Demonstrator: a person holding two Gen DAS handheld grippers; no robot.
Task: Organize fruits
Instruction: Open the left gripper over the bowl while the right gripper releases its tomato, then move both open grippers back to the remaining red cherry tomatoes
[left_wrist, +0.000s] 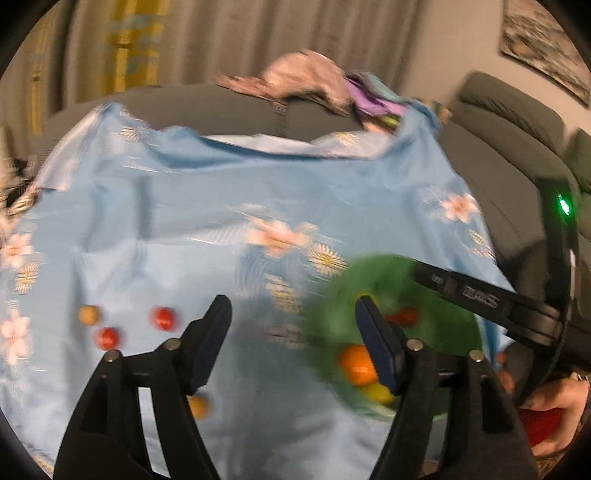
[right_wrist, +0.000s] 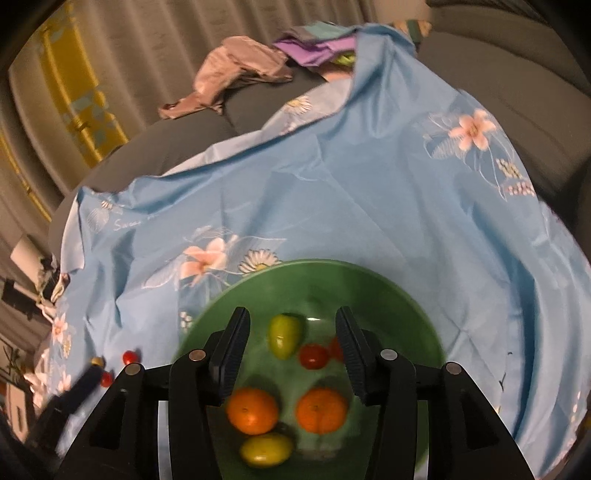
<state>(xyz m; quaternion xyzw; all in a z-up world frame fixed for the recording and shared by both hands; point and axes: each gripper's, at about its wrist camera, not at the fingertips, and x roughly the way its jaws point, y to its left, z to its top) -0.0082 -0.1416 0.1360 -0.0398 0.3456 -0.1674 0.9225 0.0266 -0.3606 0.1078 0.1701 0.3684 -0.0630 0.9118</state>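
on the grey sofa (right_wrist: 192, 136) lies a light blue flowered cloth (right_wrist: 369, 206), and a green bowl (right_wrist: 369, 291) rests on it. from the right wrist view the right gripper (right_wrist: 291, 354) hangs over the bowl with its jaws parted and nothing between the pads. inside the bowl sit two oranges, one on the left (right_wrist: 252, 410) and one on the right (right_wrist: 321, 410), a yellow-green fruit (right_wrist: 283, 335) toward the far side, a second yellow-green fruit (right_wrist: 266, 449) at the near side just touching the left orange, and a small red tomato (right_wrist: 313, 356) with another red one partly hidden behind the right jaw.

from the left wrist view, which is blurred, the left gripper (left_wrist: 293, 328) is above the cloth just left of the bowl (left_wrist: 332, 306), its jaws spread wide and empty. loose on the cloth to the left lie two red tomatoes (left_wrist: 162, 318) (left_wrist: 108, 338) and a tan round fruit (left_wrist: 89, 315) close together, and an orange-yellow fruit (left_wrist: 199, 406) peeks out beside the left jaw. a hand (left_wrist: 554, 402) shows at the right edge, holding the other gripper's body.

at the far end of the sofa lie a crumpled pinkish-brown garment (right_wrist: 236, 70) and purple fabric (right_wrist: 317, 48), with curtains (right_wrist: 147, 37) behind
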